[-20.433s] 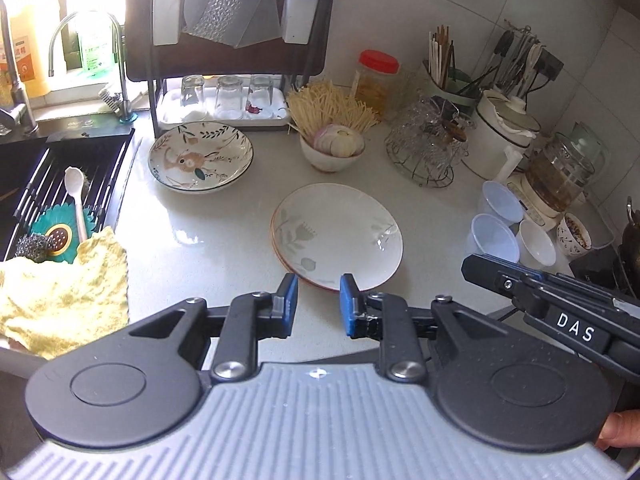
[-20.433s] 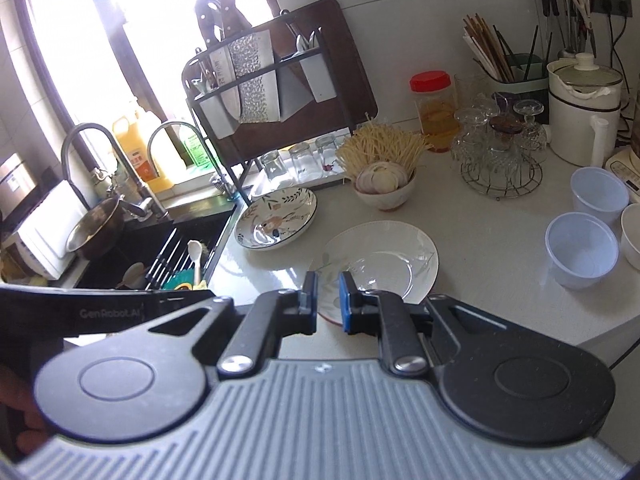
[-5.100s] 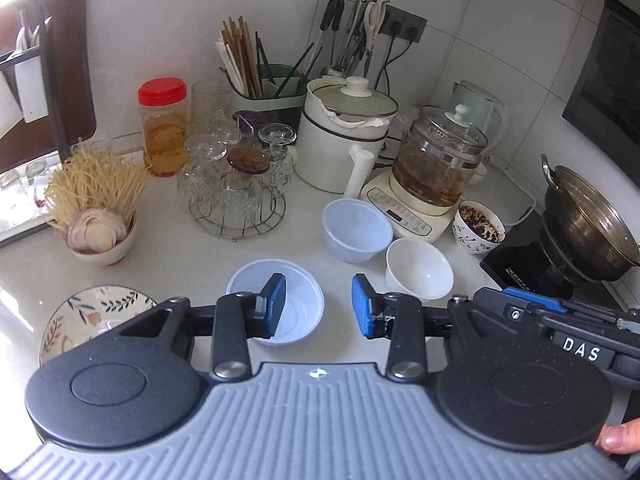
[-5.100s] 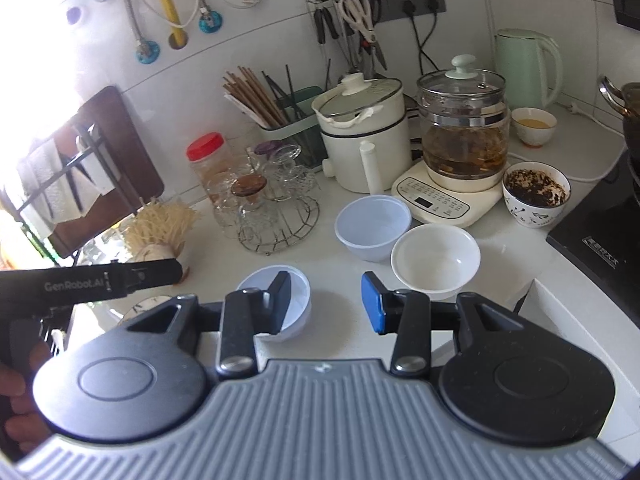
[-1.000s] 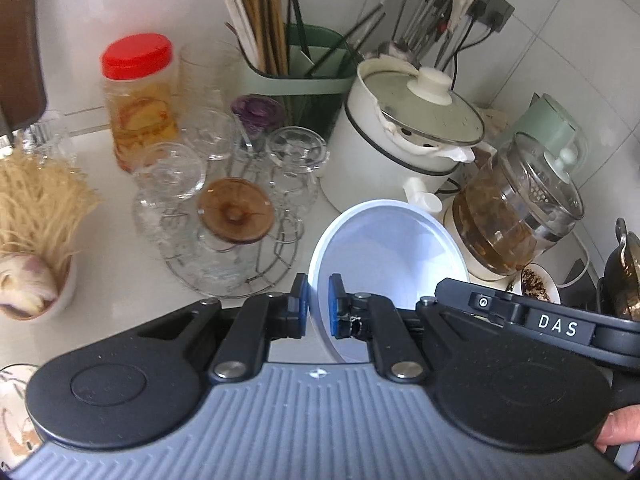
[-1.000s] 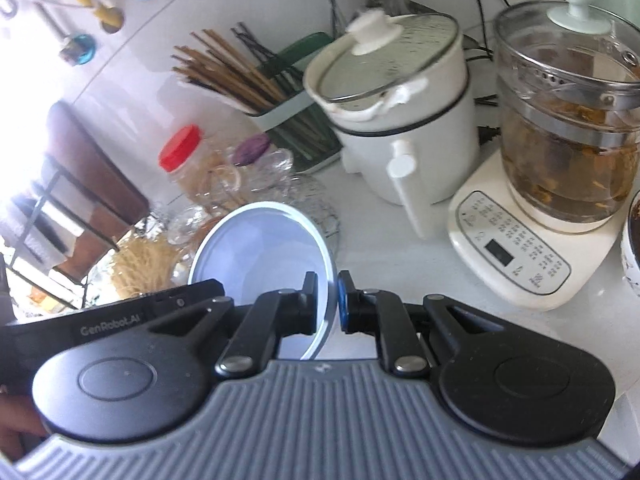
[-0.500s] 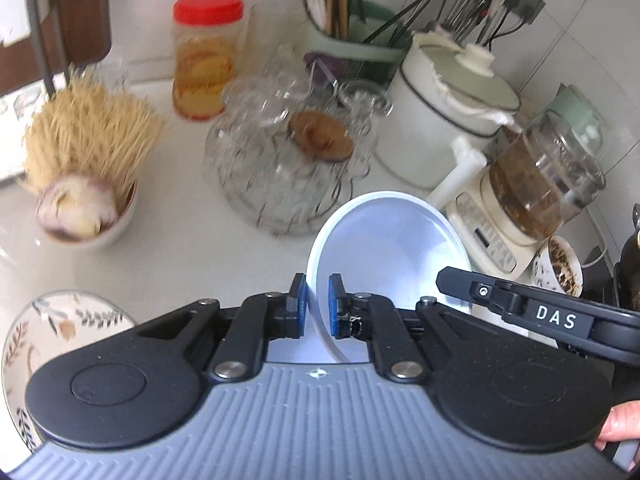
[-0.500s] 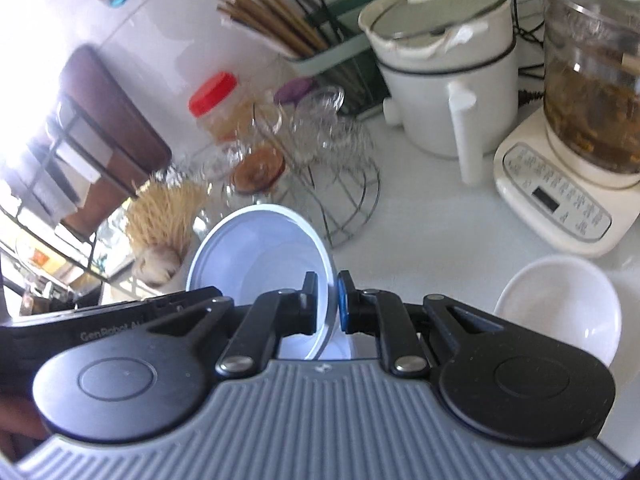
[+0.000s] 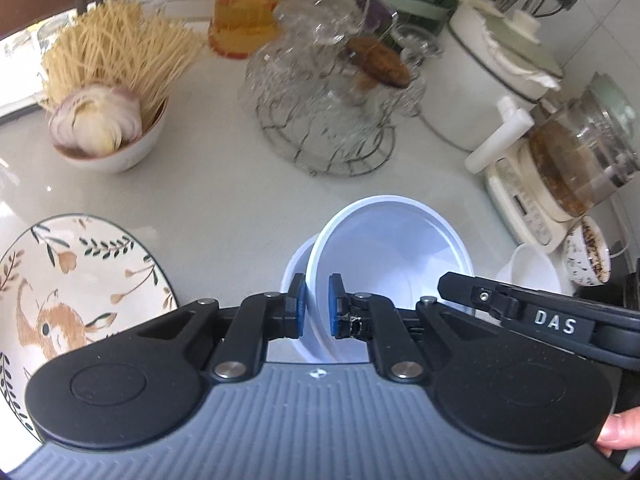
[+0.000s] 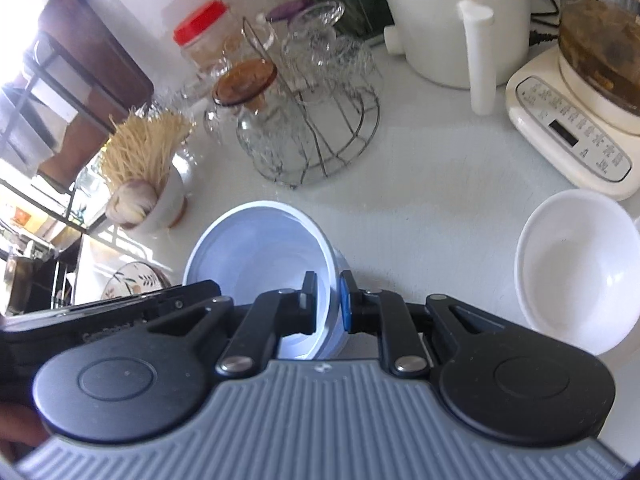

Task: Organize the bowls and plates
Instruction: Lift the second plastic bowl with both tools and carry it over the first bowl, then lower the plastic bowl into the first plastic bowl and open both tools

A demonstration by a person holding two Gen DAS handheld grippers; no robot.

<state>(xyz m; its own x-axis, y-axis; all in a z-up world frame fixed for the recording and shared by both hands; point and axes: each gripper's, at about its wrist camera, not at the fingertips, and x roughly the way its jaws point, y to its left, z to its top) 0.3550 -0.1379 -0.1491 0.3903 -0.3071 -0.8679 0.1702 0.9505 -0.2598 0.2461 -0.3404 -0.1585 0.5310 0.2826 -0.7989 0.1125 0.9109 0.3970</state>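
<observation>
We see left gripper (image 9: pixel 314 306) clamped on near rim of pale blue bowl (image 9: pixel 394 248), bowl tilted, sitting partly inside second blue bowl (image 9: pixel 294 264) on white counter (image 9: pixel 224 196). Right gripper (image 10: pixel 326 302) on same bowl's opposite rim, jaws opening, rim between them. White bowl (image 10: pixel 580 264) just right; patterned plate (image 9: pixel 72 280) left.
</observation>
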